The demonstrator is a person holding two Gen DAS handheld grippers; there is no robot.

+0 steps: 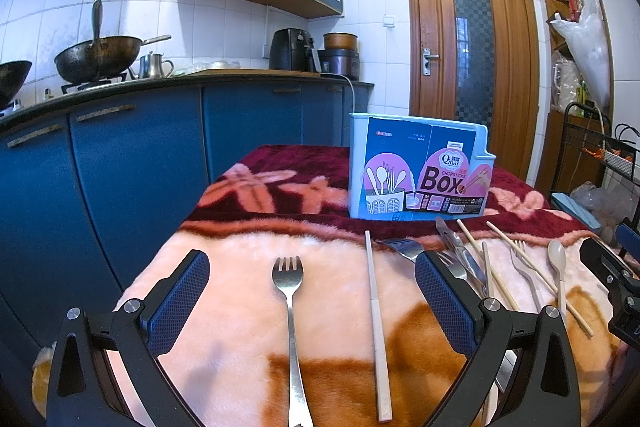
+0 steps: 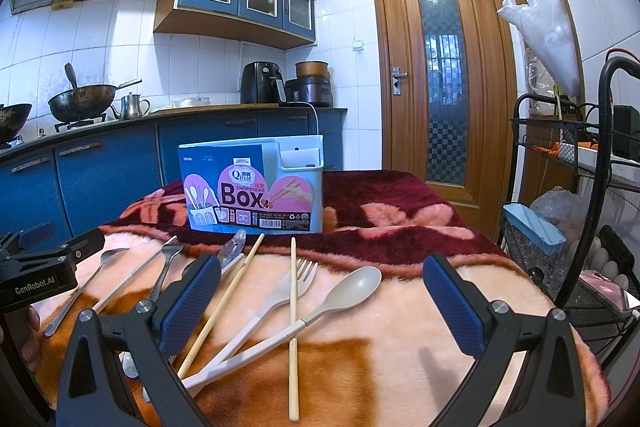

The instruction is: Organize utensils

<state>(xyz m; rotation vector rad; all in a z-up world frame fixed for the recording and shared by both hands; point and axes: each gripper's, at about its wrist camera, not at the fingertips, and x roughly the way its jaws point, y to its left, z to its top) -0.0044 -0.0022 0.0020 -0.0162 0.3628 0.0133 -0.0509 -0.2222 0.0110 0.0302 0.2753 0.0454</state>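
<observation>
A light blue chopsticks box stands upright at the back of the blanket-covered table; it also shows in the right wrist view. My left gripper is open and empty above a steel fork and a cream chopstick. My right gripper is open and empty above a beige spoon, a beige fork and a wooden chopstick. Another wooden chopstick, steel tongs and steel utensils lie to the left.
A pink, orange and maroon fuzzy blanket covers the table. Blue kitchen cabinets with woks stand to the left. A black wire rack with a blue container stands at the right. A wooden door is behind.
</observation>
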